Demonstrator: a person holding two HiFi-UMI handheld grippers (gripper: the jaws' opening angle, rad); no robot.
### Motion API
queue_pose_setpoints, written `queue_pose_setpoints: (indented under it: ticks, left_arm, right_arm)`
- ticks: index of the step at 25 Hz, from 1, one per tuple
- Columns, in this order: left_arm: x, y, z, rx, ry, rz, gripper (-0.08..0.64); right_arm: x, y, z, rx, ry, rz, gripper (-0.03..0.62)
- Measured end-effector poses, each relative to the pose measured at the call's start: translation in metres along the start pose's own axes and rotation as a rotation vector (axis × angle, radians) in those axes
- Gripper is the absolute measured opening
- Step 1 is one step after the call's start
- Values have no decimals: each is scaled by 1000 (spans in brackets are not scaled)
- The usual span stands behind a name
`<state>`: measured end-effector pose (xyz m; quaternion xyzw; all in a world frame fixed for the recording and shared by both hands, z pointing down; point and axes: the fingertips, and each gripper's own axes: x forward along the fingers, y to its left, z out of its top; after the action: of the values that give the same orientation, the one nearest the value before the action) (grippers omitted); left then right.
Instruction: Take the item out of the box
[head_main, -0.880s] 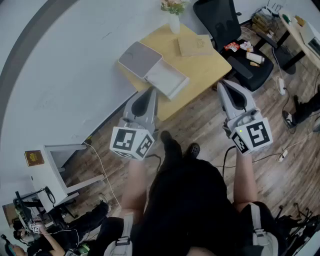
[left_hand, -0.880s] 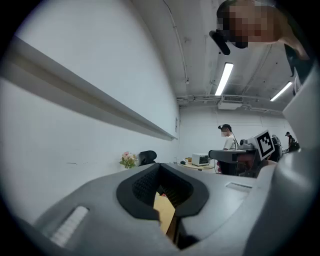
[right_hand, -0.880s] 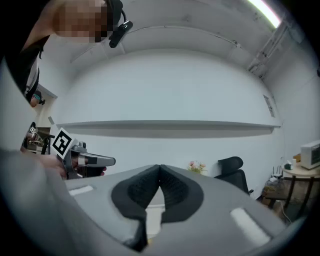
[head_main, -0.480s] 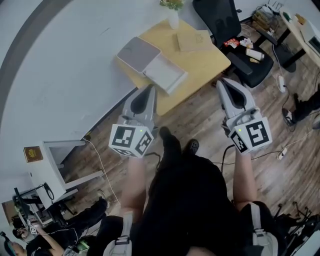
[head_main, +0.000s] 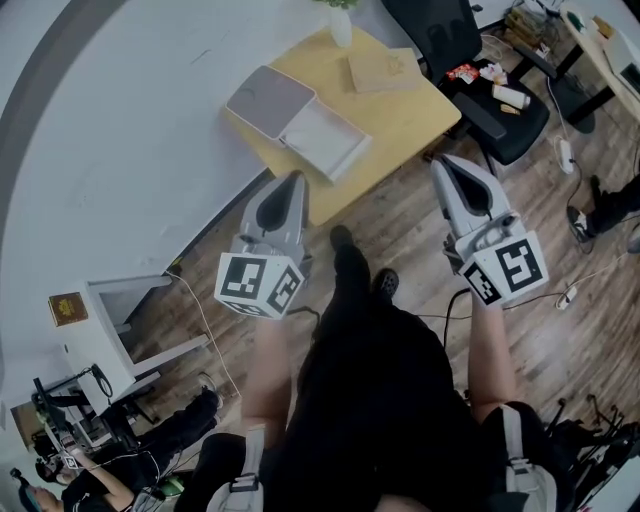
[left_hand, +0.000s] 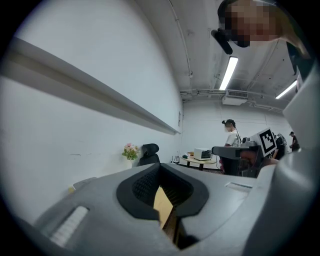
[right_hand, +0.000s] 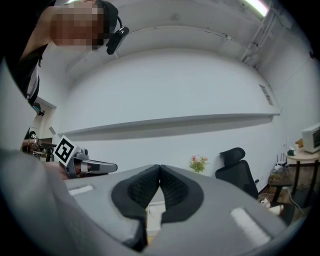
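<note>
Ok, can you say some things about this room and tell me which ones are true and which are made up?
1. The left gripper and the right gripper are both shut with nothing in them. True.
2. The box on the table is closed. False: it lies open.
3. A vase stands on the table. True.
4. The black office chair is left of the table. False: it stands at the table's right in the head view.
5. The left gripper touches the box. False: it is held apart from the box, short of the table.
</note>
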<state>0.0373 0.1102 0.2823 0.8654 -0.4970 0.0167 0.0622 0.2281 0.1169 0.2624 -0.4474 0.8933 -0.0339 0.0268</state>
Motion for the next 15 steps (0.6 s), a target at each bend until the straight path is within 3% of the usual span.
queue_pose_setpoints:
  ticks: [15]
  left_arm:
    - [47, 73, -1, -23, -4, 37, 3]
  right_arm:
    - [82, -21, -2, -38, 42, 35, 3]
